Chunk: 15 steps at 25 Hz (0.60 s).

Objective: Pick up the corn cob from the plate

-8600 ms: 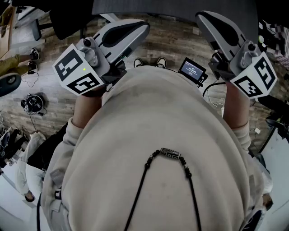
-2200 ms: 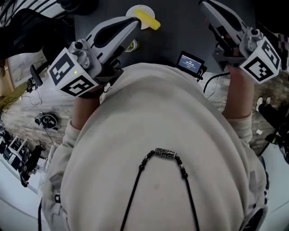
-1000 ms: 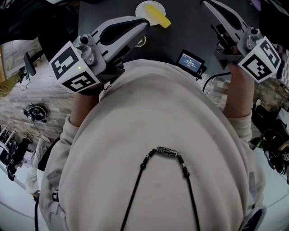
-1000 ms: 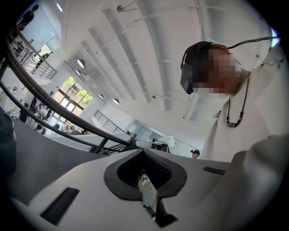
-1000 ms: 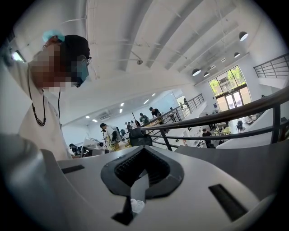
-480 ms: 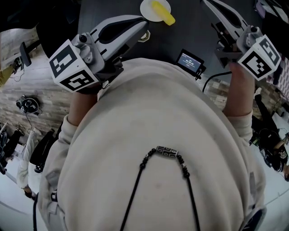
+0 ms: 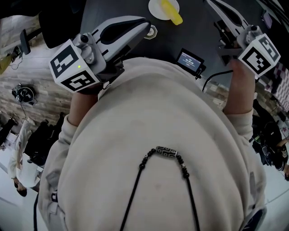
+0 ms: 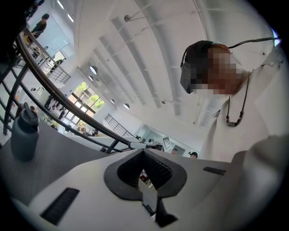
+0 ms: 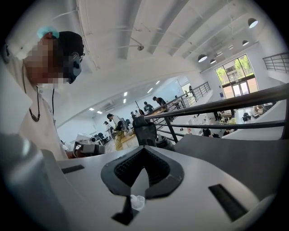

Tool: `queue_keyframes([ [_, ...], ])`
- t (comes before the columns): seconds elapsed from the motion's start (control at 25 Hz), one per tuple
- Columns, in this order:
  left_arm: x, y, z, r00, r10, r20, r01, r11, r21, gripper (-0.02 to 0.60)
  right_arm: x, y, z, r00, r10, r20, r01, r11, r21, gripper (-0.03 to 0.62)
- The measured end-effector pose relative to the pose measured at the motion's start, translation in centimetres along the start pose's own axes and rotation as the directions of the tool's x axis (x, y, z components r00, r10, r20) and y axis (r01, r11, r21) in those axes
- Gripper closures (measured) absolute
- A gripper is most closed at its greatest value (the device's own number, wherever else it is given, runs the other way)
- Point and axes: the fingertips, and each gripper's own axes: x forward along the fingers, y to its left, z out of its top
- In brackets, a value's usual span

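In the head view a yellow corn cob (image 7: 172, 11) lies across a small white plate (image 7: 157, 9) on the dark table (image 7: 194, 27) at the top edge. My left gripper (image 7: 145, 23) is held above the table's near edge, just left of and nearer than the plate, apart from it, jaws together and empty. My right gripper (image 7: 211, 2) reaches past the top of the picture to the right of the plate, also shut with nothing in it. In the left gripper view my left gripper (image 8: 144, 155) and in the right gripper view my right gripper (image 9: 141, 153) show no plate or corn.
A small hexagonal object (image 7: 151, 31) lies on the table near the left gripper's tip. A little screen device (image 7: 191, 60) hangs at the person's chest. A grey bottle (image 8: 23, 135) stands on a table by a dark railing (image 8: 67, 103). Wooden floor with gear lies at left.
The plate with the corn has slid rightward in the head view, and the hexagonal object has come into sight. Both grippers have shifted slightly and stay shut.
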Motion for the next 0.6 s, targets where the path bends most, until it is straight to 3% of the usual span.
queue_keyframes([
  [0.6,-2.3,1.2,0.0,0.998,0.052,0.026,-0.051,0.998,-0.027,0.581,3.2,-3.0,-3.4,0.996,-0.034,-0.086,0.039,0.997,0.064,0.579],
])
